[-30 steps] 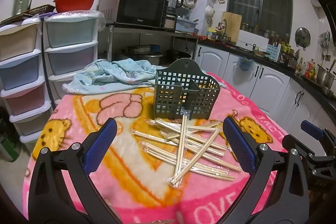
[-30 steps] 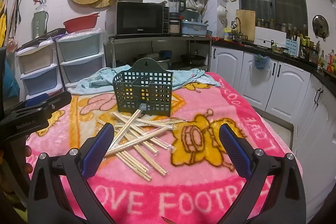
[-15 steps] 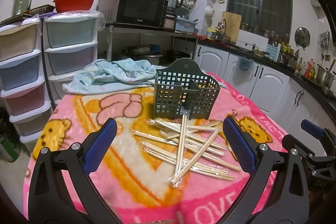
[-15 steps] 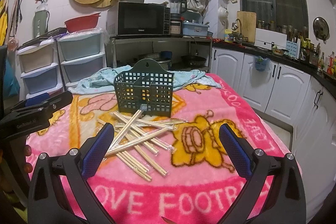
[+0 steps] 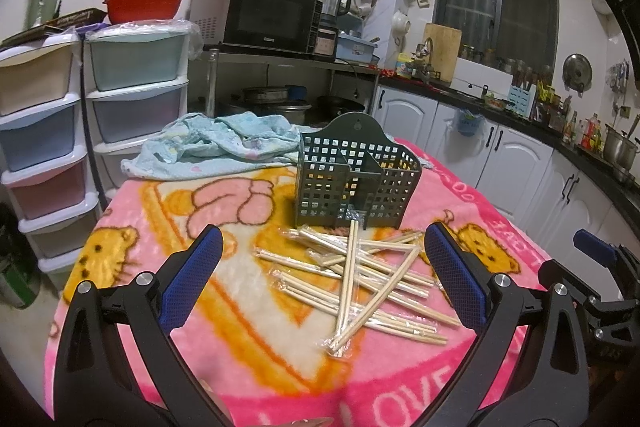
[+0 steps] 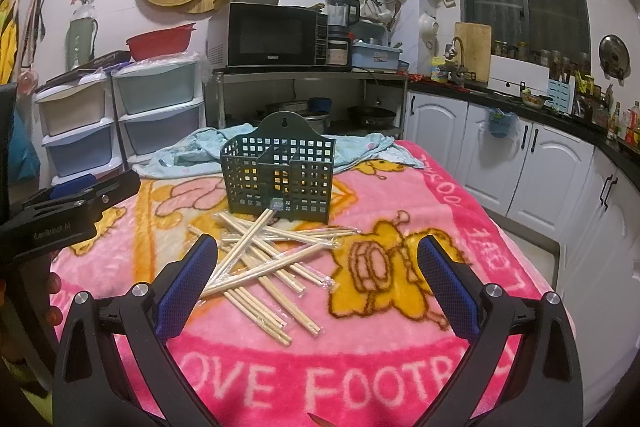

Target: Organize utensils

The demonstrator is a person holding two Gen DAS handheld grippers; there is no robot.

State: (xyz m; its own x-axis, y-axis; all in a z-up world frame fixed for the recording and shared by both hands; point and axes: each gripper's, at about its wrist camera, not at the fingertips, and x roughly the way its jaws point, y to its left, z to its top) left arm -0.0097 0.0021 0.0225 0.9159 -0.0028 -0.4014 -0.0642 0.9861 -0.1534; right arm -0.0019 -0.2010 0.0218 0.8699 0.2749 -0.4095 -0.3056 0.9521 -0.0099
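A pile of chopsticks (image 5: 360, 275) is seen on the pink blanket (image 5: 248, 339) that covers the counter. The chopsticks are wrapped in clear plastic sleeves and are laid across each other in many directions. Just behind the pile, a dark green basket (image 5: 354, 187) with grid walls is placed upright; it is divided inside into compartments, and its back wall rises to a rounded tab with a hole. One pair of chopsticks is pointed with its far end at the foot of the basket front, close to it or touching, which cannot be told. No chopsticks can be made out inside the basket. Behind the basket, a light blue cloth (image 5: 216, 143) is crumpled at the far edge of the counter. The left gripper (image 5: 320, 275) is held above the near side of the blanket with its two fingers spread wide, and nothing is held between the blue pads (image 5: 188, 283); the pile is framed between them in the left wrist view. The right gripper (image 6: 316, 279) is spread wide in the same way and is empty, with the pile lying ahead of its left finger and the yellow cartoon print between the fingers. In the right wrist view, the left gripper is seen at the left edge, beside the counter. A microwave (image 6: 276, 35) is seen on a metal shelf against the far wall.
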